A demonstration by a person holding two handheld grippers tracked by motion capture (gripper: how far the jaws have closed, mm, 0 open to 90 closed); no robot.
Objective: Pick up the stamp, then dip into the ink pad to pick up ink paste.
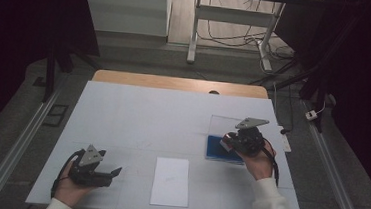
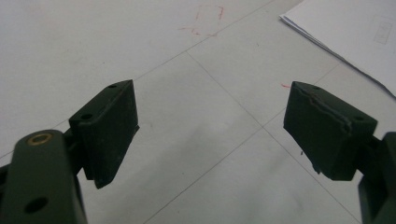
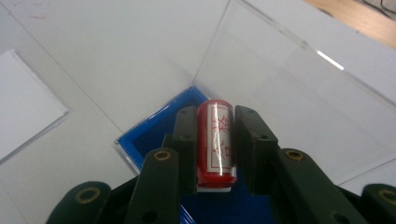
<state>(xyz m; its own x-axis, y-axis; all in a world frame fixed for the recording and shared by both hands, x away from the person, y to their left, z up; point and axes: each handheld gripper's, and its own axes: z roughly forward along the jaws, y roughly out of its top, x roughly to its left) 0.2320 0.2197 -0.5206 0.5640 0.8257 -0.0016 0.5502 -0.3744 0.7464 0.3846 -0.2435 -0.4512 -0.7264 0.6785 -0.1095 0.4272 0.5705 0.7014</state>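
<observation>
So the right gripper [image 3: 215,144] has its jaws pinching a small red cylinder [image 3: 215,142], looks like a stamp or a little tube with a white label and red markings on it. The pads press on both of its long sides, and a white end pokes out toward the camera in the right gripper view. The cylinder sits over a blue pad [image 3: 149,133] that lies inside a clear plastic box [image 3: 299,79], whose see-through lid stands open at the back. Can't tell whether the cylinder's far end is touching the blue or just above it.

From the high view, the right gripper [image 1: 230,142] is at the right side of the white tabletop [image 1: 142,116], with the hand [image 1: 260,163] and a white sleeve coming up behind it, right over the blue pad [image 1: 217,149].

The left gripper [image 2: 210,135] has its jaws spread wide with nothing between them, just bare tabletop with thin lines and some faint red scribbles. In the high view it [image 1: 114,171] sits near the front left edge, held low by the left hand [image 1: 69,188]. A white sheet of paper [image 1: 171,181] lies just to its right, between the two hands and well apart from the box.
</observation>
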